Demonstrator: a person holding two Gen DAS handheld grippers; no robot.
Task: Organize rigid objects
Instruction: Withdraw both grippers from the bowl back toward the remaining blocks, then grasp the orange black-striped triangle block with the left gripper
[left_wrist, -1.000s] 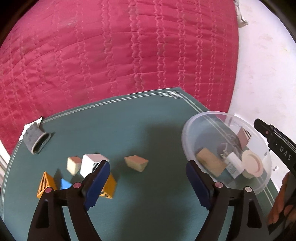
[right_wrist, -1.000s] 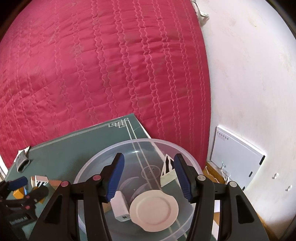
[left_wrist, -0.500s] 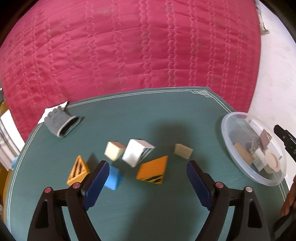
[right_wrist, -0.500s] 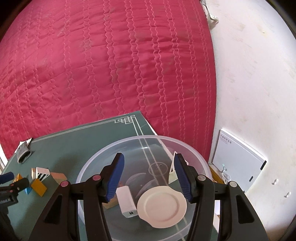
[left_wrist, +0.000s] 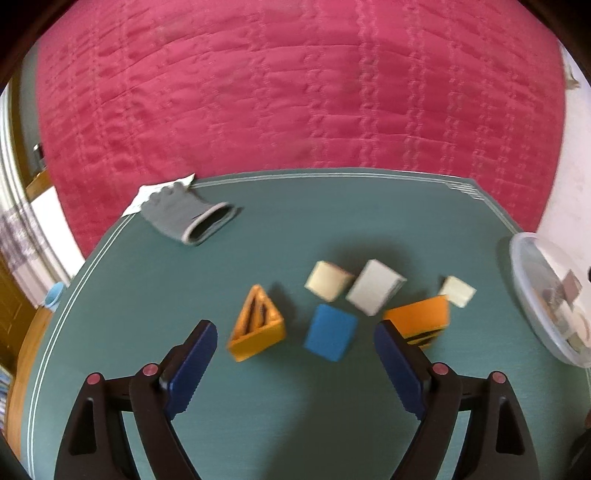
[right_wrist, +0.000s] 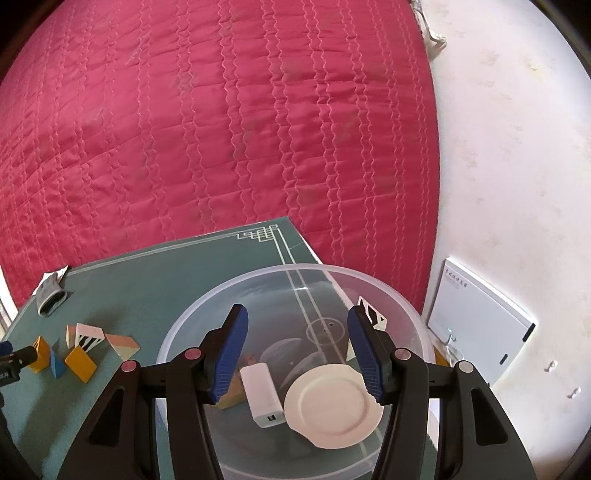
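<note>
Hovering left hand-held gripper (left_wrist: 295, 354), jaws wide, angled downward

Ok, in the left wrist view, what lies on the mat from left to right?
Grey glove → hollow orange triangle → blue block → orange striped block → clear bowl.

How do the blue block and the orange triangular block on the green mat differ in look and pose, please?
The blue block is a plain, solid-coloured box shape; the orange triangular block is a wedge with dark stripes on its face. The blue block sits nearer the clear bowl; the orange one sits nearer the grey glove. Both lie loose on the mat, ungripped.
</note>
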